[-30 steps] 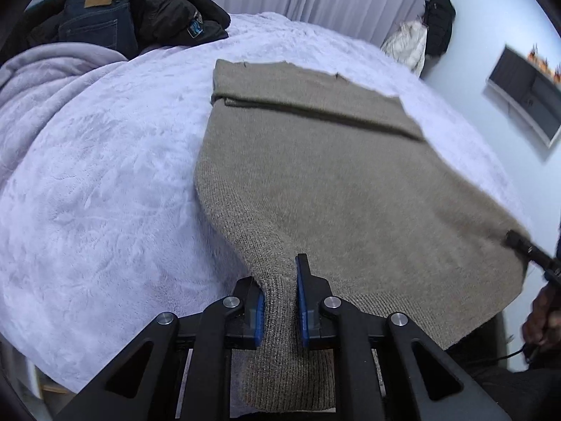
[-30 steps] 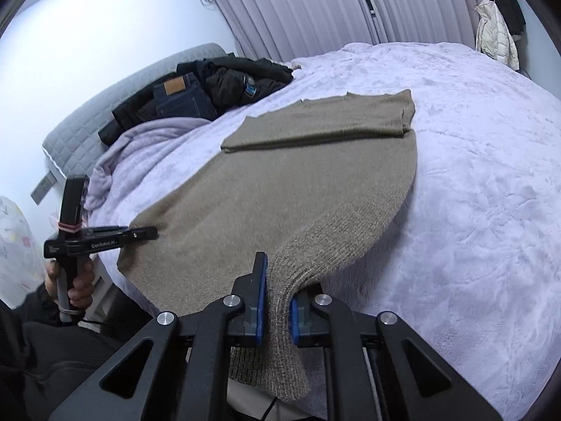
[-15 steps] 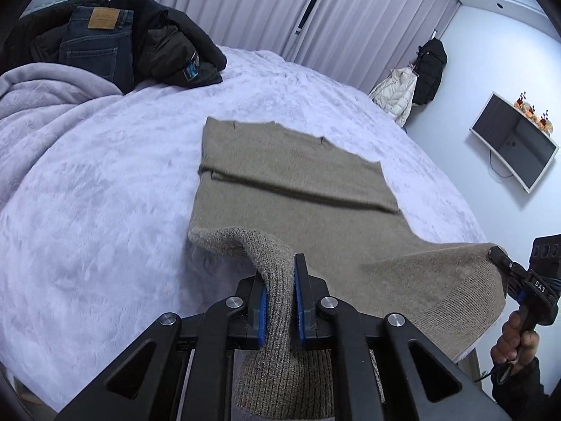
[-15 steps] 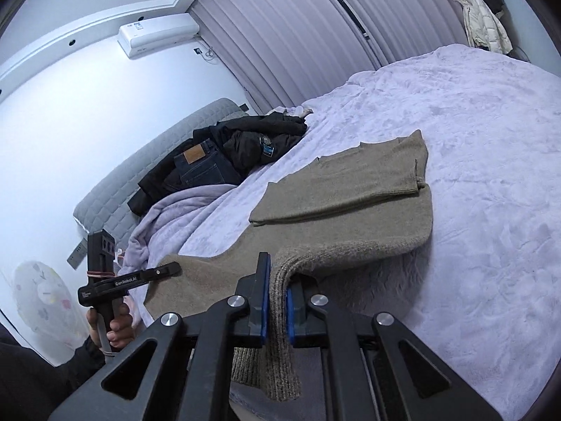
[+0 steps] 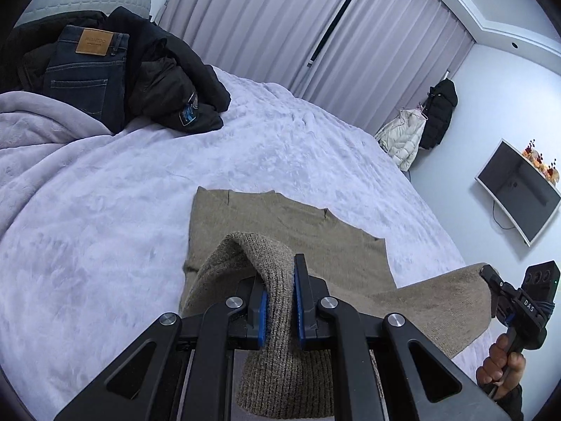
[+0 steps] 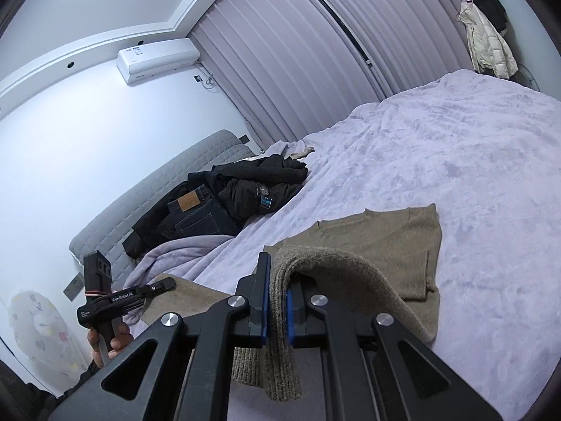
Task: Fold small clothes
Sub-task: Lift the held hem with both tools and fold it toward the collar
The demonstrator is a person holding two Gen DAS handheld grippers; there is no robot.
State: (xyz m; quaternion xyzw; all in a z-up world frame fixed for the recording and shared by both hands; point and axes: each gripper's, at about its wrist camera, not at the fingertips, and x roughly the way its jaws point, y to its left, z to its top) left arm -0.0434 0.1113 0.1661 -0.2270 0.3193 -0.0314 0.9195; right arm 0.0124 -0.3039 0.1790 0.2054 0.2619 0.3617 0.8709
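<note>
A tan knit sweater [image 5: 287, 231] lies on the lilac bedspread [image 5: 105, 210], its far part flat and its near hem lifted off the bed. My left gripper [image 5: 279, 301] is shut on one hem corner, the ribbed knit draped between its blue pads. My right gripper [image 6: 277, 301] is shut on the other hem corner; the sweater [image 6: 385, 238] arches over its right finger. Each gripper also shows in the other's view: the right gripper [image 5: 491, 277] at the right edge, the left gripper [image 6: 164, 286] at the lower left, each in a hand.
A pile of dark clothes with jeans [image 5: 87, 70] sits near the headboard [image 6: 157, 193], beside a bunched lilac blanket [image 5: 42, 122]. Curtains [image 5: 280, 35] hang behind the bed. A wall screen [image 5: 519, 189] and hanging coats [image 5: 420, 129] are at the right.
Both grippers rose and moved forward over the bed with the hem, folding the near half of the sweater up and toward its far half. Less of the sweater lies flat.
</note>
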